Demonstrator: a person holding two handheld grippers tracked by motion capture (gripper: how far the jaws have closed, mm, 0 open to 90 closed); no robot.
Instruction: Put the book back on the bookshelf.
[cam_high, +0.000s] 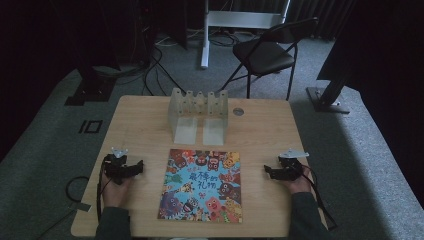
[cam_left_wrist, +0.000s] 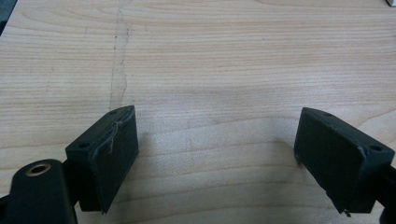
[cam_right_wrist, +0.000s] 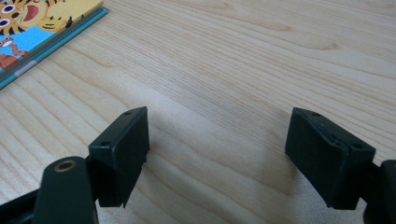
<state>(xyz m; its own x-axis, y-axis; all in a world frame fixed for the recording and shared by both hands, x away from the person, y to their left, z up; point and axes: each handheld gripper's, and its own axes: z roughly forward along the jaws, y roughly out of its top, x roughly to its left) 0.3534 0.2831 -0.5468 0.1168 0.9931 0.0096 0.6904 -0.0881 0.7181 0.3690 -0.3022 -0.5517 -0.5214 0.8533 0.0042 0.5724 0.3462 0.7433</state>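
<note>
Wood surface: pale wooden table (cam_high: 260, 125) with a visible grain; both grippers rest on it, one at each side.
Book: colourful picture book with cartoon monsters on a blue cover (cam_high: 202, 185), lying flat and closed in the middle of the near half, between the two grippers and apart from both.
Rack: translucent plastic slotted stand (cam_high: 198, 115) beyond the book, near the far edge, likely where the book goes.
Left gripper (cam_left_wrist: 217, 158): black jaws spread wide, bare tabletop between them.
Right gripper (cam_right_wrist: 217, 158): black jaws wide apart, nothing between them; the book's blue edge (cam_right_wrist: 56, 44) lies ahead to its left.
Step in hand: probably reaching in to lift the book.
Doing it well: a flat book gives no lip, so slide one jaw under an edge or corner, steady the opposite side with the other gripper, and close only once the cover sits fully between the pads.
</note>
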